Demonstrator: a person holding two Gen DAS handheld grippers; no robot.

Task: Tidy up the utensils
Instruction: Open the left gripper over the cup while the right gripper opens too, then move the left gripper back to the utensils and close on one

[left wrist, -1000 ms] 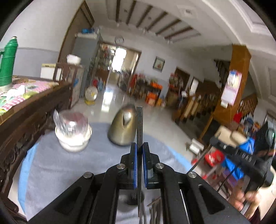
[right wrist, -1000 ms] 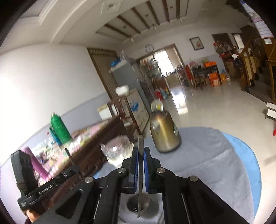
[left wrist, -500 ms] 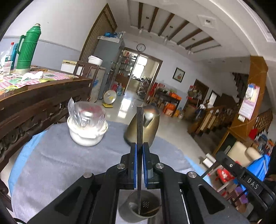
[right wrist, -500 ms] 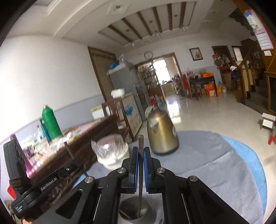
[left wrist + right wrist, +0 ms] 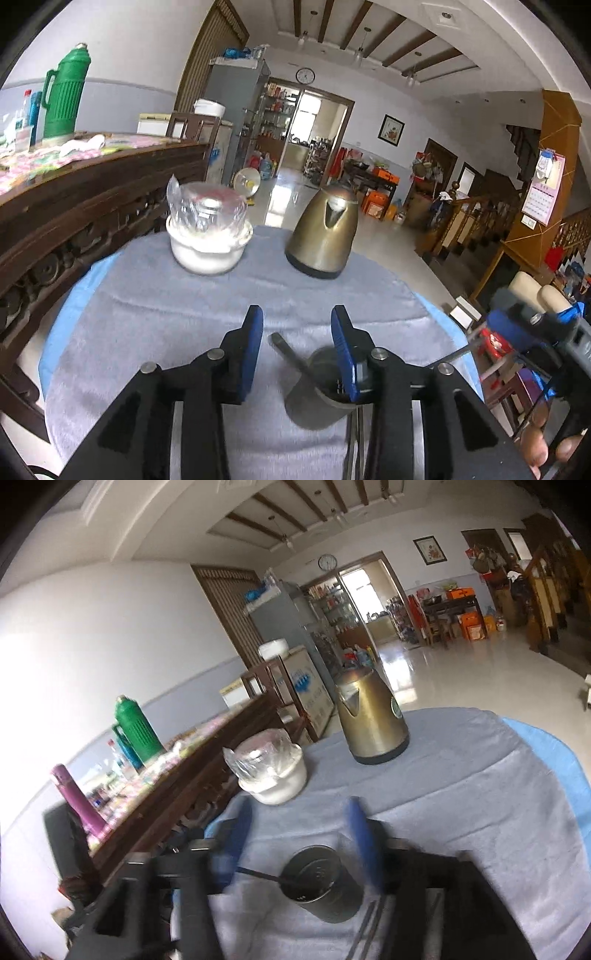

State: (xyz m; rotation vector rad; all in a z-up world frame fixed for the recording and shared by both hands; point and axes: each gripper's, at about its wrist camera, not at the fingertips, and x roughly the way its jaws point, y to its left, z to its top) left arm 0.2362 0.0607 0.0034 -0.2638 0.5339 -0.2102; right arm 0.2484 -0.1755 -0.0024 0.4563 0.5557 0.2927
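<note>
Right claw [image 5: 301,834] is blurry, its jaws opening over the metal cup [image 5: 325,884], which has a dark utensil [image 5: 258,875] leaning out. Gold kettle [image 5: 371,720] and wrapped white bowl [image 5: 273,775] sit further back on the grey-clothed surface [image 5: 480,794].

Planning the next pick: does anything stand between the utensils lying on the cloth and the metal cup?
Nothing visible does. The utensils lie on the cloth close beside the cup, whose mouth is open, with a leaning utensil sticking out of it. The kettle and the bowl stand farther back.
</note>
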